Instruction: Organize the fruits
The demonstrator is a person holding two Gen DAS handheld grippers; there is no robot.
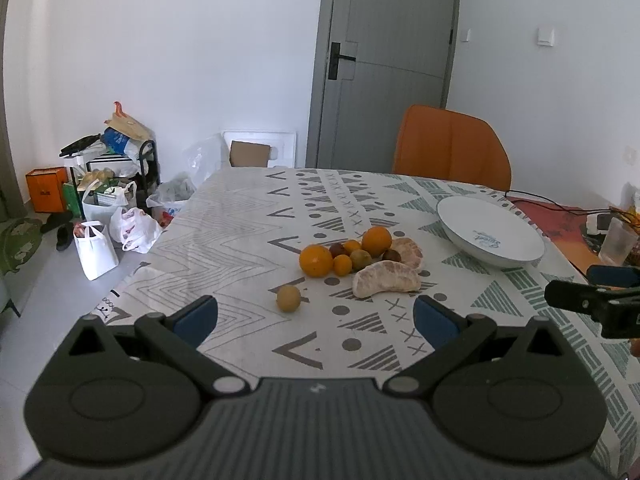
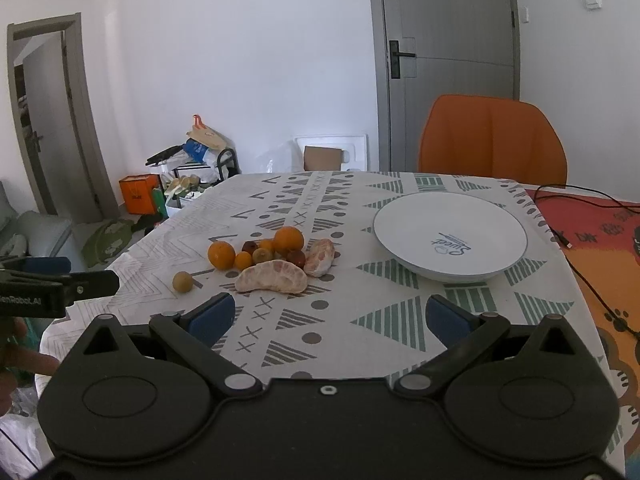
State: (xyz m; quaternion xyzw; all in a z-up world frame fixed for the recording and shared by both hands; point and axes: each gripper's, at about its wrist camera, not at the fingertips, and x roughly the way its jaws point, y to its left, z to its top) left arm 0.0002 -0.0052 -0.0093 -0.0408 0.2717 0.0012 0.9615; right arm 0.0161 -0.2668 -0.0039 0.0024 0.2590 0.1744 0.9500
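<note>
Clustered round orange and reddish fruits (image 2: 264,254) with peeled pomelo segments (image 2: 272,278) seen beside white bowl (image 2: 450,236), left gripper (image 1: 316,318) and right gripper (image 2: 328,314) spread wide, nothing held.

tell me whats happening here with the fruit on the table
A person holds a two-finger gripper in each hand above a table with a patterned cloth. The left gripper and right gripper are both open and hold nothing. A pile of oranges, smaller fruits and peeled pomelo segments lies on the cloth, with one small yellowish fruit apart from it. The white bowl beside them has no fruit in it yet.
</note>
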